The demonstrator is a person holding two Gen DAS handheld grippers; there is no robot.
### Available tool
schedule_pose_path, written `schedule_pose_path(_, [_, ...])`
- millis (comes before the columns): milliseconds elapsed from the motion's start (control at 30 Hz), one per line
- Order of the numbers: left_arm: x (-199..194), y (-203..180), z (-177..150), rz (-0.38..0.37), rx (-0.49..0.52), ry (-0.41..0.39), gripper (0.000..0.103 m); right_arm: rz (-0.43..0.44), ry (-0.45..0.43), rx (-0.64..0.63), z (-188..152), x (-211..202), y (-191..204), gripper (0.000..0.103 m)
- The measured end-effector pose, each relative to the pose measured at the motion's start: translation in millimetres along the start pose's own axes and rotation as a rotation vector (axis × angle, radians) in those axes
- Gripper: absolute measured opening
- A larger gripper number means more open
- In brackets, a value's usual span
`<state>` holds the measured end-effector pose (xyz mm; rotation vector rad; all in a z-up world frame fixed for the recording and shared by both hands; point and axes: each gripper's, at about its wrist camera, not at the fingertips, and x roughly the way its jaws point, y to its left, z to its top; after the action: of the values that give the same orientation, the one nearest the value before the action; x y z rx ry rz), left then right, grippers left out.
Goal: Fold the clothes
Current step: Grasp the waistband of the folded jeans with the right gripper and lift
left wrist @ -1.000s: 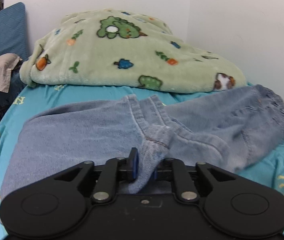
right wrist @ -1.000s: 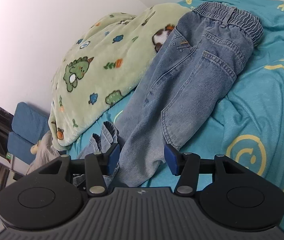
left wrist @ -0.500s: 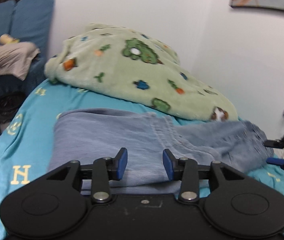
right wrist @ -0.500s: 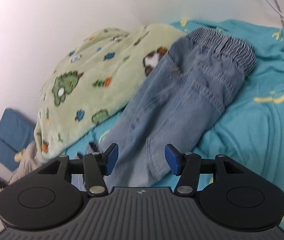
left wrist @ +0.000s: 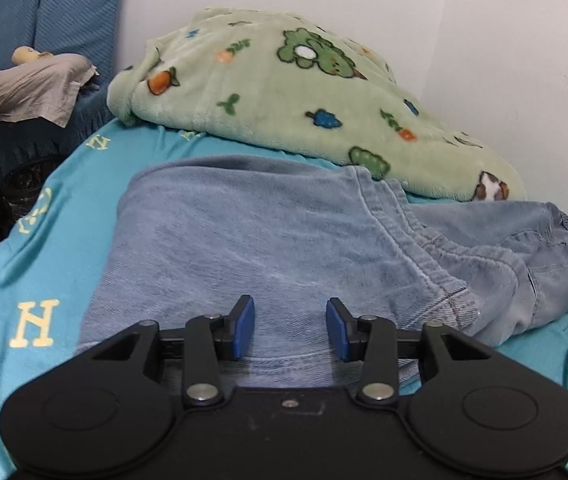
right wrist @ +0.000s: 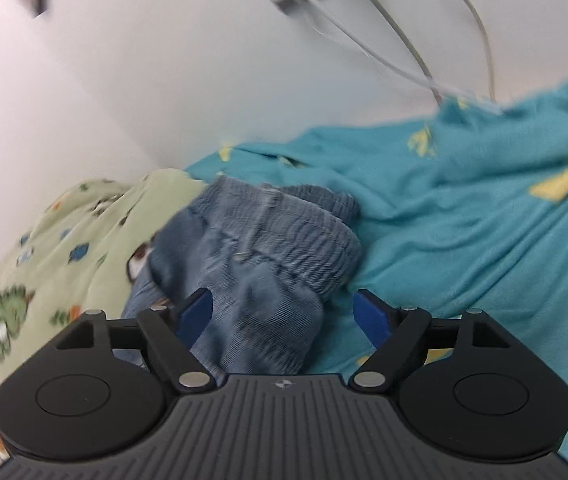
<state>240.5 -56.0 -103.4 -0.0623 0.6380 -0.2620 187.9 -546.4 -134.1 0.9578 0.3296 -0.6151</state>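
**Folded jeans could come undone at the waistband end**

Left wrist view: the left tongs (left wrist: 288, 330) hang with the blue pads apart and nothing between them, just above the jeans (left wrist: 267, 240). The jeans lie across the bed (left wrist: 43, 216), one layer doubled over another, their far edge just beside the green blanket (left wrist: 284, 92). Closing here would likely pinch only the top layer and drag the fold out of line.

Right wrist view: blurred. The right tongs (right wrist: 284, 316) are spread wide, holding nothing, with the bunched waistband (right wrist: 284, 232) of the jeans in front of the gap. The waistband is thick and crumpled, so a grip there may catch it unevenly and twist it. The blanket touches the jeans and could get snagged too.
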Motion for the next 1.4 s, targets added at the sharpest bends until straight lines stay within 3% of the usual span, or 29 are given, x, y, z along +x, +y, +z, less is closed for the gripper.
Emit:
schedule_pose_path(133, [-0.4, -4.4, 0.2, -0.012, 0.021, -0.002, 0.038, 0.066, 0.079, 0.155, 3.1, 30.1, -18.2, 0.083])
schedule_pose_path(333, [-12.1, -1.8, 7.0, -0.006, 0.000, -0.038, 0.039, 0.092, 0.057, 0.070, 10.0, 53.2, -15.8, 0.081])
schedule_pose_path(433, [-28.2, -0.1, 17.7, 0.018, 0.009, -0.049, 0.039, 0.085, 0.033, 0.047, 10.7, 56.4, -17.8, 0.062])
schedule_pose_path(500, [-42.0, 1.2, 25.8, 0.047, 0.019, -0.042, 0.039, 0.063, 0.024, -0.001, 8.6, 51.8, -13.8, 0.043])
schedule_pose_path(567, [-56.1, 2.2, 32.8, 0.058, 0.033, -0.033, 0.039, 0.066, -0.002, -0.053, 7.9, 40.6, -2.2, 0.036])
schedule_pose_path(733, [-85.4, 4.7, 39.8, 0.075, 0.036, -0.025, 0.039, 0.100, -0.084, -0.188, 7.6, 5.4, 35.4, 0.029])
schedule_pose_path(933, [-99.2, 25.7, 46.5, 0.031, -0.062, -0.079, 0.039, 0.162, -0.187, -0.366, 2.6, -43.2, 89.4, 0.024])
schedule_pose_path(1167, [-121.4, 53.3, 63.9, -0.024, -0.156, -0.172, 0.039, 0.346, -0.302, -0.663, -48.7, -118.0, 195.4, 0.022])
schedule_pose_path(1400, [-148.1, 98.1, 65.5, -0.036, -0.250, -0.244, 0.039, 0.484, -0.309, -0.948, -161.5, -156.4, 263.7, 0.021])
